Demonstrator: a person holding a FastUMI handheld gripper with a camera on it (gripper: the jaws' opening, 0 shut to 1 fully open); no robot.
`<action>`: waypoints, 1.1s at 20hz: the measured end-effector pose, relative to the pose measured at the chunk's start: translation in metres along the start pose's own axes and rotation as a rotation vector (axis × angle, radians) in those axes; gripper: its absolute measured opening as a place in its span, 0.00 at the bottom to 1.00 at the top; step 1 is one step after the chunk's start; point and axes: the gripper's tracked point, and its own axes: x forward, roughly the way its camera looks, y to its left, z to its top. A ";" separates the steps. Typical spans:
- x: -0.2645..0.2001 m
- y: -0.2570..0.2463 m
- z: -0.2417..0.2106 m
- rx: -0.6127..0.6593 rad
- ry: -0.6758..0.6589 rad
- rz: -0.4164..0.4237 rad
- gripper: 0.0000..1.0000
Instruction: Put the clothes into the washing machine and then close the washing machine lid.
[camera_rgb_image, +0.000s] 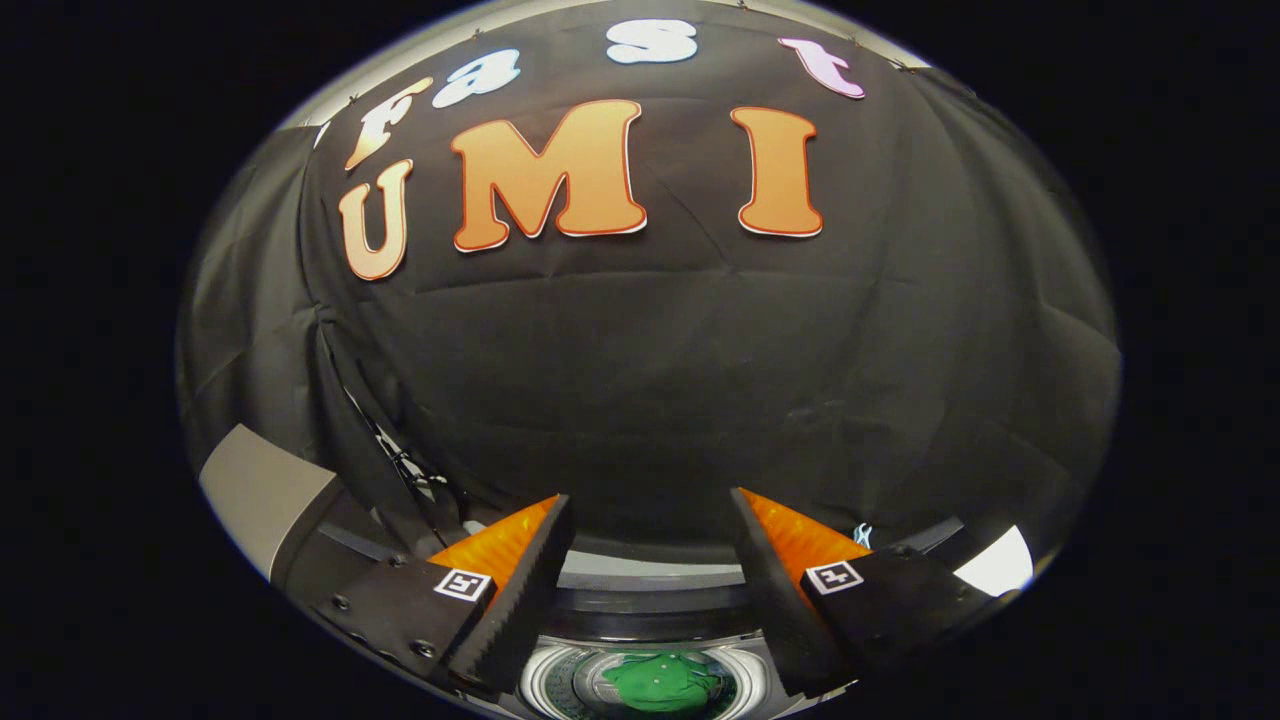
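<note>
My gripper (650, 505) is open, its two orange-and-black fingers (520, 560) spread wide with nothing between them. Below and between the fingers I look down into the round drum of the washing machine (560, 680). A green piece of clothing (662, 682) lies inside the drum. The machine's dark top rim (650, 600) runs across between the fingers, just above the drum opening. The lid is not visible from here.
A grey slanted panel (262, 490) rises left of the left finger, with dark cables (410, 470) beside it. A white patch (1000, 562) shows beyond the right finger. The booth's black cloth wall (650, 380) stands straight ahead.
</note>
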 end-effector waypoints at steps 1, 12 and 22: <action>-0.003 0.000 -0.002 0.001 -0.001 -0.002 0.98; -0.062 0.003 -0.046 0.007 0.047 -0.013 0.99; -0.100 0.017 -0.113 0.029 0.108 0.006 0.99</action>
